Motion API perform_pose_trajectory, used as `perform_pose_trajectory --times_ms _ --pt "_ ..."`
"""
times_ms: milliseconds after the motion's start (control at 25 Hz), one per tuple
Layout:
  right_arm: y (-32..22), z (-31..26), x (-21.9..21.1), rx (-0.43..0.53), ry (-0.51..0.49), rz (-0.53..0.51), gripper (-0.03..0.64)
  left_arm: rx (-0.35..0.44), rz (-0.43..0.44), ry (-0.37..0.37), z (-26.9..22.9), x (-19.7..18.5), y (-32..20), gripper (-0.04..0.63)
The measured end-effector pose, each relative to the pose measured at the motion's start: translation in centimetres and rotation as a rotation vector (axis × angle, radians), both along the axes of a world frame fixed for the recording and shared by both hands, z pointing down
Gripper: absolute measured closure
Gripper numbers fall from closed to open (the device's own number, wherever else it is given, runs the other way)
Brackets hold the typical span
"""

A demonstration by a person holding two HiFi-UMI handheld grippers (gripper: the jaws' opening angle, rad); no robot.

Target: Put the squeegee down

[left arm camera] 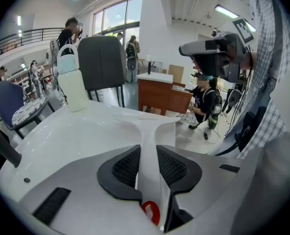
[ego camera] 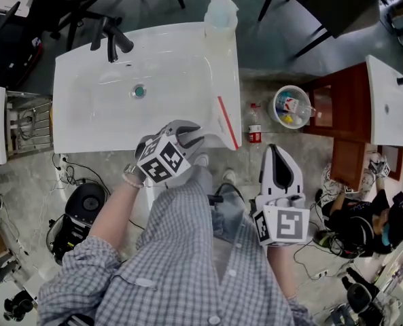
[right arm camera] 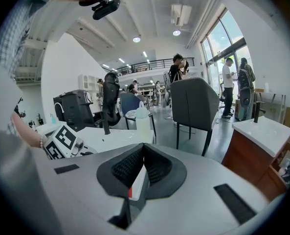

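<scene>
Clamping the squeegee by its handle, left claw angles it onto the sink rim for release — right claw closed, empty

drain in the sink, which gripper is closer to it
Left. The left gripper is at the near rim of the sink, gripping the squeegee, close in front of the drain. The right gripper hangs beyond the sink's right corner, over the floor, farther off.
</scene>
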State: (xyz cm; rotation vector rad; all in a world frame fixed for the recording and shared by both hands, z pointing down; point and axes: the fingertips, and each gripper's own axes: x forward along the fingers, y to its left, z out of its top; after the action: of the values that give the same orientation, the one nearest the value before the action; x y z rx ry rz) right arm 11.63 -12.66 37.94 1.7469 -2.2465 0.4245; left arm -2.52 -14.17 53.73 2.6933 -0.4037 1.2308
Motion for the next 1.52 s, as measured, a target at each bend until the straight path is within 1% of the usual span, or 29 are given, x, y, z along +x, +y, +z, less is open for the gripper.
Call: perform_pose_trajectory --times_ms 160,320,600,800,920,1080,1200,1280,1520 --pt "-0.08 0.1 -0.16 -0.005 -0.001 -0.002 0.607 0.021 0.011 -0.031 0.38 -0.08 -0.16 0.488" --pt "-0.12 0.29 -0.28 -0.005 -0.001 -0.008 0.607 0.03 0.001 -0.037 0.54 -0.05 -0.3 0.488" --pt "-0.22 0.41 -0.58 -0.006 -0.003 -0.025 0.607 0.02 -0.01 -0.045 0.8 -0.04 -0.3 0.488" --pt "-0.49 0.38 -0.71 -0.007 -0.005 -0.033 0.607 0.048 -0.015 -0.06 0.8 -0.04 -0.36 0.488" --pt "-0.59 0.4 -0.69 -0.008 -0.006 -0.038 0.607 0.041 -0.027 -0.049 0.77 -0.03 -0.35 0.486" --pt "-0.62 0.44 -0.42 -0.009 -0.006 -0.038 0.607 0.005 -0.047 -0.028 0.77 -0.02 -0.25 0.479" --pt "-0.69 0.6 -0.35 -0.014 -0.006 -0.041 0.607 -0.008 -0.055 -0.018 0.93 -0.14 -0.06 0.456" --pt "-0.79 0.7 -0.35 -0.016 -0.006 -0.045 0.607 -0.014 -0.062 -0.015 1.08 -0.24 0.06 0.429" --pt "-0.89 0.99 -0.56 -0.02 -0.013 -0.062 0.607 -0.001 -0.1 0.001 0.67 -0.77 -0.27 0.41"
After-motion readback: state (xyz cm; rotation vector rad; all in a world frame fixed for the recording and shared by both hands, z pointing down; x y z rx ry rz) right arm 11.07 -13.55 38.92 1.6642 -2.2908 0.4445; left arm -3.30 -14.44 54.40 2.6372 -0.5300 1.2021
